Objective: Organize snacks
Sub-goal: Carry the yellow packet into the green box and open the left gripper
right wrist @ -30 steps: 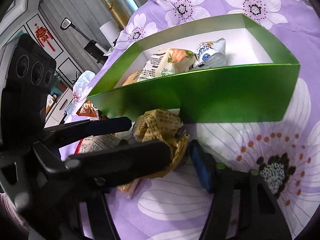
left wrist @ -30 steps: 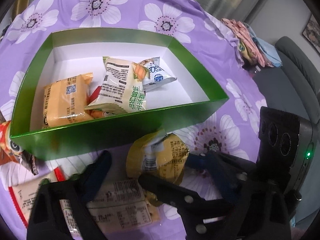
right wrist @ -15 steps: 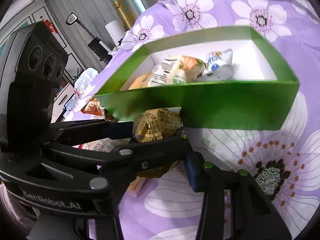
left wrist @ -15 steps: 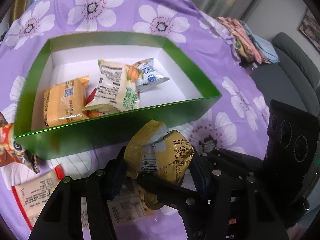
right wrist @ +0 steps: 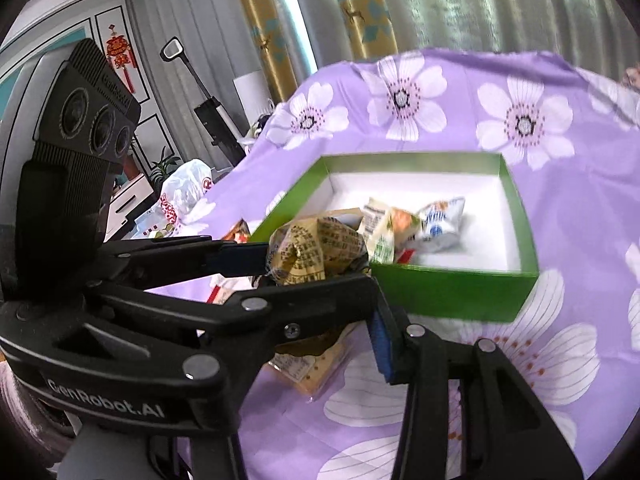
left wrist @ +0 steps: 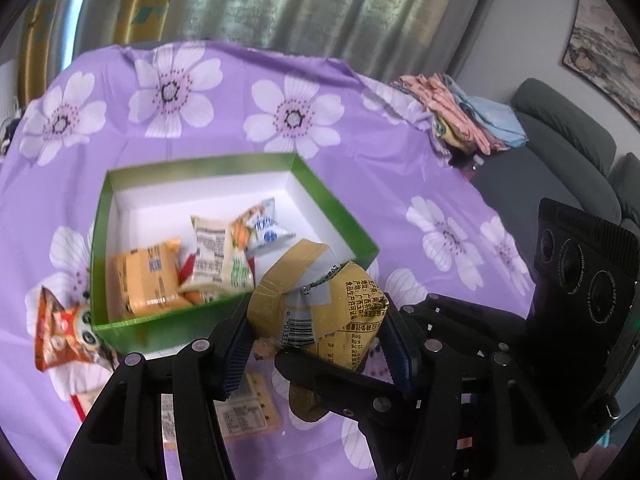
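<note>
1. The left gripper (left wrist: 320, 344) is squeezed onto a crinkly yellow snack bag (left wrist: 320, 304), with one blue pad (left wrist: 234, 354) on each side of it.
2. The bag is up off the purple flower cloth (left wrist: 400, 184), just in front of the green box (left wrist: 132, 326).
3. The right gripper (right wrist: 320, 296) has its fingers wide apart, with the bag and the left gripper's arm between them.
4. The box holds an orange pack (left wrist: 144, 276), a white pack (left wrist: 218, 262) and a blue and white pack (left wrist: 266, 232).
5. An orange bag (left wrist: 56, 336) lies on the cloth beside the box.

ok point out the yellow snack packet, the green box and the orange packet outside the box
yellow snack packet (left wrist: 344, 312): left wrist view, printed back face
green box (left wrist: 340, 216): left wrist view, right wall
orange packet (left wrist: 56, 336): left wrist view, front face
</note>
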`<state>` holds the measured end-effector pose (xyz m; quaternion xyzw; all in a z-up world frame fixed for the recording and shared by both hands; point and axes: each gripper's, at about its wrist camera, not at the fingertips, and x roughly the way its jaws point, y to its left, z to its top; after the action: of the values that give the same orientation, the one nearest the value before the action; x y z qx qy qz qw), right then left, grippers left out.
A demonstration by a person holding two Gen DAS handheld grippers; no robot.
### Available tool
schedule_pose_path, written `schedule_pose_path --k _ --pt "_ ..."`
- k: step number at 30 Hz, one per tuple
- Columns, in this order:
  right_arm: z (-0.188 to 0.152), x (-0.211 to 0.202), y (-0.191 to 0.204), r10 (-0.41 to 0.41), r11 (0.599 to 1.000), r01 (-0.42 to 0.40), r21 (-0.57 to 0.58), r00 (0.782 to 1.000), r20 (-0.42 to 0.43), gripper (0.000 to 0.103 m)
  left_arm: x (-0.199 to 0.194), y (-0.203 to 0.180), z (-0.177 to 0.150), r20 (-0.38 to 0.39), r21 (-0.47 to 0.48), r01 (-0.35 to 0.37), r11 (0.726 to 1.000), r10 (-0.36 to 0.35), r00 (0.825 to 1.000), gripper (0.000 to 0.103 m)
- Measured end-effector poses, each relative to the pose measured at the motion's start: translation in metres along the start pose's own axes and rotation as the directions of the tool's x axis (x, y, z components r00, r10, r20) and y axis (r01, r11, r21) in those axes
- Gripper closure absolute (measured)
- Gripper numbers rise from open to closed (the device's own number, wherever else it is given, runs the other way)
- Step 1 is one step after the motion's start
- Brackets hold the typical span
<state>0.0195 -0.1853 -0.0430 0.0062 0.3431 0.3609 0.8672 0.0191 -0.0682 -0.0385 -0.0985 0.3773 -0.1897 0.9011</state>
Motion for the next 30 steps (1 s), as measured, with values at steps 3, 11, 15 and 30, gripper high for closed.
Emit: schedule_pose_path --k 3,11,15,30 --pt "0.008 -0.001 0.000 -0.006 1.000 0.006 -0.014 1.000 0.017 0.058 0.000 0.001 0.009 0.014 0.004 -0.001 1.000 0.001 1.000 0.045" --pt "0.030 0.012 -0.011 -0.023 0.999 0.025 -0.035 0.999 0.038 0.058 0.011 0.011 0.030 0.031 0.003 -0.005 1.000 0.004 1.000 0.045" --pt "0.038 0.021 -0.016 -0.035 0.998 0.036 -0.041 0.999 0.037 0.058 0.024 0.018 0.039 0.026 0.001 -0.010 1.000 0.010 1.000 0.045" --pt "0.046 0.070 -0.045 -0.065 0.998 0.064 -0.018 0.997 -0.044 0.051 0.066 0.043 0.047 -0.040 -0.058 -0.044 0.997 0.042 0.998 0.017"
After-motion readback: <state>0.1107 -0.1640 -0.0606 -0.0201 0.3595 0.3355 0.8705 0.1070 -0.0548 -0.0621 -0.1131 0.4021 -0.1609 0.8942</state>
